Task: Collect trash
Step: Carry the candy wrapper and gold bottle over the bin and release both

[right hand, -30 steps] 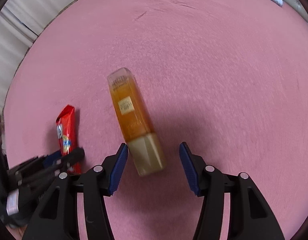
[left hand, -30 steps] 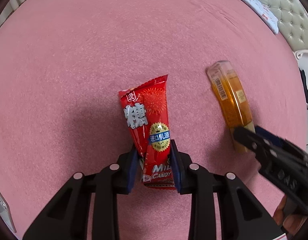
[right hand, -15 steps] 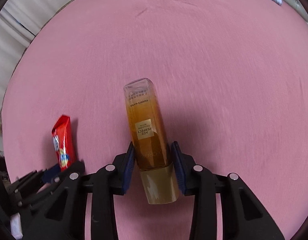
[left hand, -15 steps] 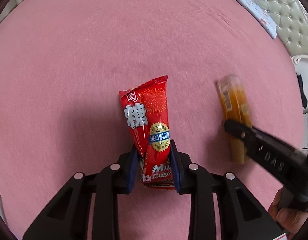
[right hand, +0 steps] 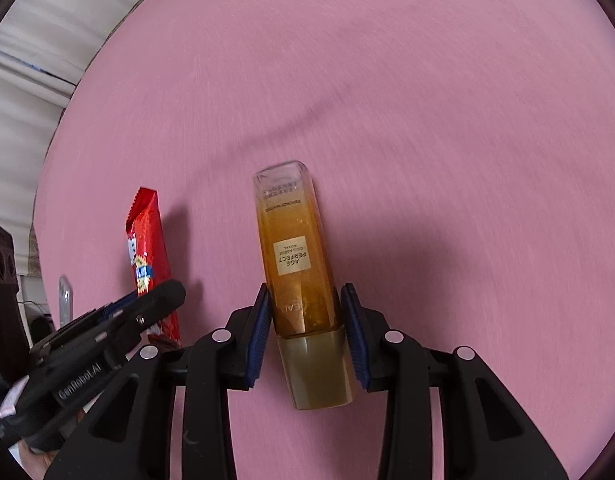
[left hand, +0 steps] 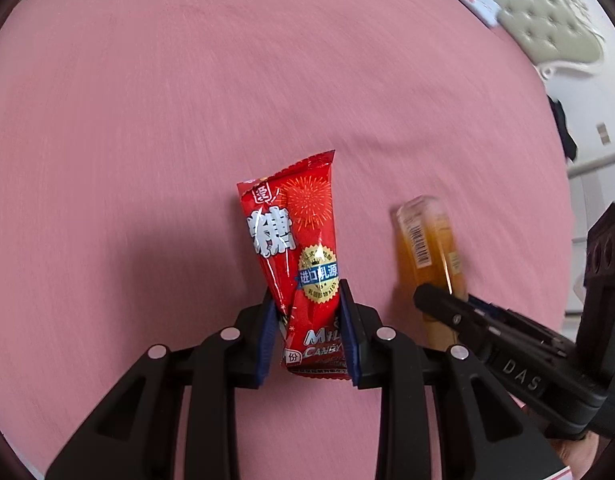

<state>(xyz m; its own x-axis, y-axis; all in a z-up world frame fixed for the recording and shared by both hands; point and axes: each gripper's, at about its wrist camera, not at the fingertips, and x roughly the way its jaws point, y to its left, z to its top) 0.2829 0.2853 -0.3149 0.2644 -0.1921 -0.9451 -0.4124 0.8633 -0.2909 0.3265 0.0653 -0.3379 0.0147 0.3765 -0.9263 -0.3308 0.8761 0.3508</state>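
Candy wrapper [left hand: 303, 272] sits pinched in my left gripper [left hand: 308, 334]; my right gripper [right hand: 305, 330] clamps the amber bottle [right hand: 297, 264] above the pink bedspread [right hand: 447, 120].

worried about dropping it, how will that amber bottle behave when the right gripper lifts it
The amber bottle looks like smooth, glossy plastic or glass, so it may slip between the pads of the right gripper. It seems largely full of liquid, so probably heavy for its size. The grip sits near the cap end, so the far end may sag.

A pink bedspread [left hand: 187, 120] fills the view; a tufted green headboard [left hand: 547, 12] beyond; white curtains [right hand: 47, 60] alongside.
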